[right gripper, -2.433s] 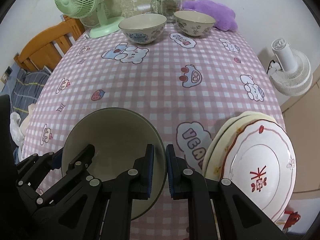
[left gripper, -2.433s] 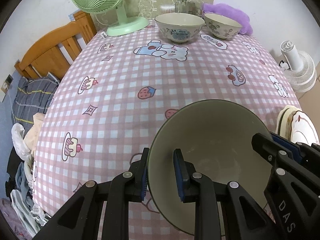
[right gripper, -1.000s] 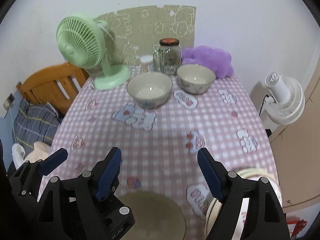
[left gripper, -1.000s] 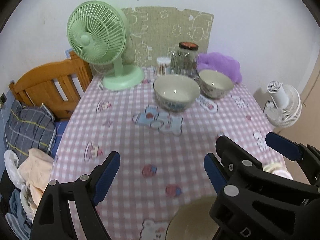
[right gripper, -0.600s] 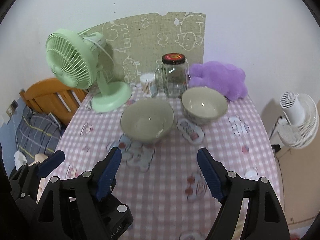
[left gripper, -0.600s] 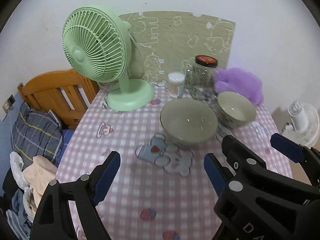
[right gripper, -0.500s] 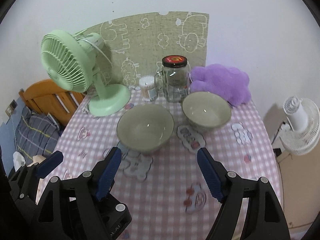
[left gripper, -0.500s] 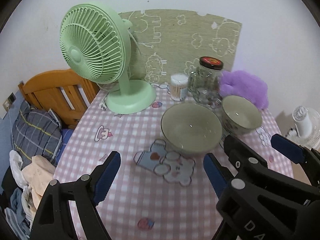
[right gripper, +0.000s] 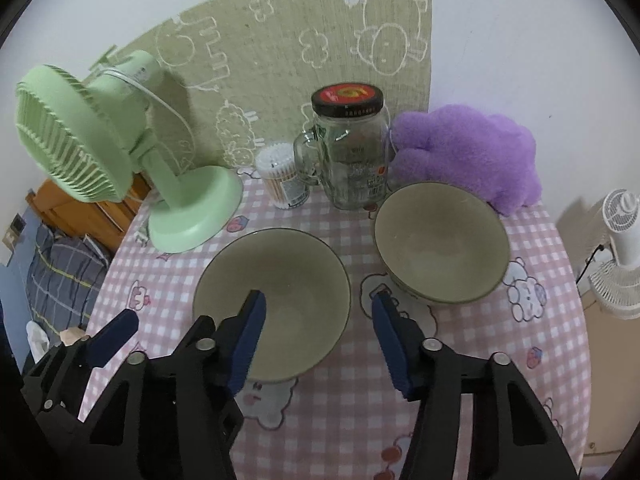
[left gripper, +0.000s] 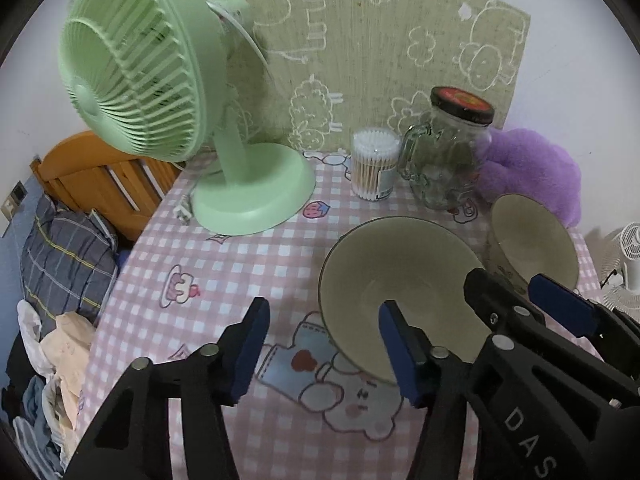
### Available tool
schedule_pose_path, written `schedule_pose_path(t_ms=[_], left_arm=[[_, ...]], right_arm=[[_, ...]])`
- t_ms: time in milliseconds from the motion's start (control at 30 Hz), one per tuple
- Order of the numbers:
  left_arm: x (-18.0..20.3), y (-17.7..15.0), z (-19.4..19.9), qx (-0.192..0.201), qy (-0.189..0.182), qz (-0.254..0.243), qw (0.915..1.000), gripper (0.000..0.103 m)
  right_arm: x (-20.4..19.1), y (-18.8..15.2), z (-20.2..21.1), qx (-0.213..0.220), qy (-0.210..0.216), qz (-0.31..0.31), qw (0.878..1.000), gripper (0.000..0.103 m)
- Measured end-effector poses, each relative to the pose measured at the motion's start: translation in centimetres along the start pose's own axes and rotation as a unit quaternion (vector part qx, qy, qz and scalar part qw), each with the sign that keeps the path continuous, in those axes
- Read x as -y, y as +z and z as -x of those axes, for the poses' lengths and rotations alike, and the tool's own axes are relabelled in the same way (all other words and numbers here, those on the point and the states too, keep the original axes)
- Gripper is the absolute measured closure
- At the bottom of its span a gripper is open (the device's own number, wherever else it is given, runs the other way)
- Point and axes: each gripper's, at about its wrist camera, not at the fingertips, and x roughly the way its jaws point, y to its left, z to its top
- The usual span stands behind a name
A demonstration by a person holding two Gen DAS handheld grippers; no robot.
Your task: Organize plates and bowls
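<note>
— Now, where's the near bowl [right gripper: 276,300]?
— On the checked surface [right gripper: 460,360], left of the other bowl [right gripper: 440,244].
— Your jaws?
— Both closing astride its rim, not yet gripping.

The left gripper [left gripper: 324,348] and right gripper [left gripper: 504,300] hide the near bowl [left gripper: 384,268] rim — blue pads overlapping.

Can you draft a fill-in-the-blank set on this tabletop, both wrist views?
1. The number of beige ceramic bowls standing on the pink checked tablecloth is ___.
2. The lid on the clear glass jar with a handle is red and ___.
3. The plush cushion behind the right-hand bowl is coloured ___.
4. The rim of the left-hand bowl lies between the closing fingers of the right gripper, which holds ___.

Missing words: two; black; purple; nothing
</note>
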Motion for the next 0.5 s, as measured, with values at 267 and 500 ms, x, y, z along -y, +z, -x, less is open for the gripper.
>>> schedule_pose_path(t_ms=[267,500], left_arm=[[0.1,1.0,-3.4,-0.017,0.001,0.0,0.9999,0.064],[0.6,1.3,-4.8,-0.026,-0.004,-0.002,0.9996,0.076]], right_arm=[[0.1,0.9,-3.5,-0.02,0.003,-0.006,1.0,0.059],[0.8,1.4,-5.2,-0.026,-0.008,-0.004,1.0,0.069]])
